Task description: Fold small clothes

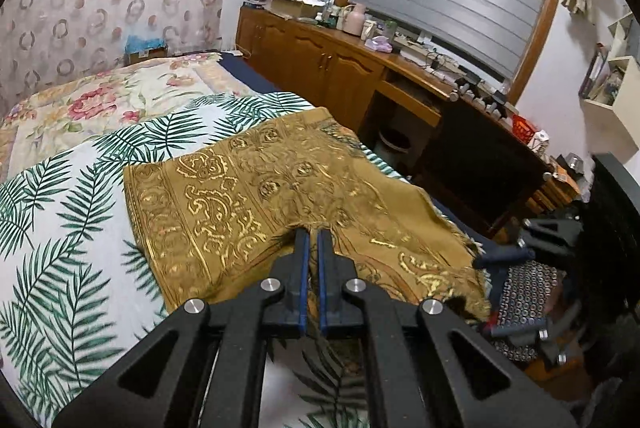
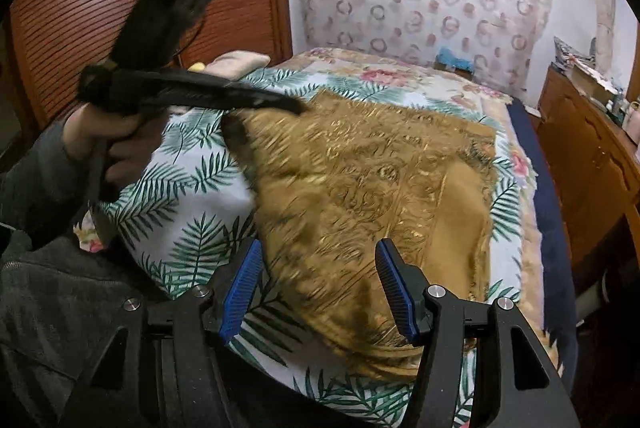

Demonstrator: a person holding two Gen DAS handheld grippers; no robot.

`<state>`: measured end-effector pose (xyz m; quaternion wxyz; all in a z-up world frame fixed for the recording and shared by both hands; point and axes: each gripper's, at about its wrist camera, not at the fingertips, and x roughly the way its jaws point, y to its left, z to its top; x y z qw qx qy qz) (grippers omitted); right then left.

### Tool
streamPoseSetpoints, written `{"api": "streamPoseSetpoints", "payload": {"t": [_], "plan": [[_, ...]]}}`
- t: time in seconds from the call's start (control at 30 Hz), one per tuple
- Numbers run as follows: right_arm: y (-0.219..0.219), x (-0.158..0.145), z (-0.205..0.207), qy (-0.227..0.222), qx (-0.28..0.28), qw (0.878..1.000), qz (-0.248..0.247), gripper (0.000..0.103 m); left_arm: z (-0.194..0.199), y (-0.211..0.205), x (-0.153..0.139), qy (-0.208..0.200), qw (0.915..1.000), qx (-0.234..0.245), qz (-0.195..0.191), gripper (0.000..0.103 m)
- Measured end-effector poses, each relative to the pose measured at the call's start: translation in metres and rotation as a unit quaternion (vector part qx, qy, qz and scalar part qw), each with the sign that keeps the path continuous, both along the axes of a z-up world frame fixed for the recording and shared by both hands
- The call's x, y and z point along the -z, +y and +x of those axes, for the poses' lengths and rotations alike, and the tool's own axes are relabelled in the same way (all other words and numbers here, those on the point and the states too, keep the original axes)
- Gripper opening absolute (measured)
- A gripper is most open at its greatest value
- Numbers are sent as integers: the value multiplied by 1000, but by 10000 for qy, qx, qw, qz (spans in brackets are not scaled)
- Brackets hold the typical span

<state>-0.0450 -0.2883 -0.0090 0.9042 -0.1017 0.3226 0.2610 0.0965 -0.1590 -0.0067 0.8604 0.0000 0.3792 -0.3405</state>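
1 gripper [image 1: 314, 234] pinches gold cloth [image 1: 240, 196].

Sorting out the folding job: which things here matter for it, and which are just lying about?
For the job: gold patterned cloth, left gripper shut on its edge, right gripper open, palm-leaf sheet.
Lying about: wooden dresser, floral quilt, orange basket.

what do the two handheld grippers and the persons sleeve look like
Both are matte black plastic tools with angular, cut-out finger arms, round silver pivot bolts and ribbed blue pads. The left gripper shows its pads as thin blue strips; the right gripper shows broad grooved blue faces. The dark grey knit sleeve belongs to a top with a zip.
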Motion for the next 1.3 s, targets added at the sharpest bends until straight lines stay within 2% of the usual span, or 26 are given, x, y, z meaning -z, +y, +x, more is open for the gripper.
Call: {"api": "streamPoseSetpoints", "payload": {"t": [0.27,0.33,0.37,0.4,0.47,0.6,0.67,0.87,0.9,0.93,1.03,1.2,1.27,1.3], "plan": [[-9,24,32,214,392,9974,-562,61,11,9,4,18,9998,-193,-25,4],[-10,20,42,200,299,9979,-543,46,11,12,0,-37,9997,-226,-1,4],[-11,17,47,164,207,9982,-534,28,10,13,-3,-146,9995,-261,110,4],[-11,12,53,74,205,9982,-553,20,9,13,-5,-251,9991,-277,216,4],[-11,1,67,-55,225,9980,-582,12,9,17,-10,-404,9982,-288,331,4],[1,-27,97,-491,218,9963,-666,10,22,31,-16,-592,9955,-554,492,4],[12,-40,120,-653,195,9949,-744,10,31,38,-16,-520,9953,-678,458,4],[41,-44,180,-662,14,9939,-887,10,60,54,-4,-274,9948,-863,466,6],[46,-42,191,-621,-27,9937,-929,10,64,55,-2,-245,9948,-865,473,10],[45,-36,198,-576,-68,9938,-946,10,66,57,-1,-249,9949,-864,458,21],[50,-29,226,-406,-267,9938,-998,11,74,64,-2,-328,9942,-923,433,41],[51,-22,255,-253,-506,9922,-1112,11,88,72,5,-261,9942,-898,522,47],[51,-18,267,-143,-509,9918,-1167,11,93,73,12,-144,9951,-836,509,54],[47,-20,270,-78,-477,9931,-1072,12,96,73,16,-90,9955,-796,509,60]]}}
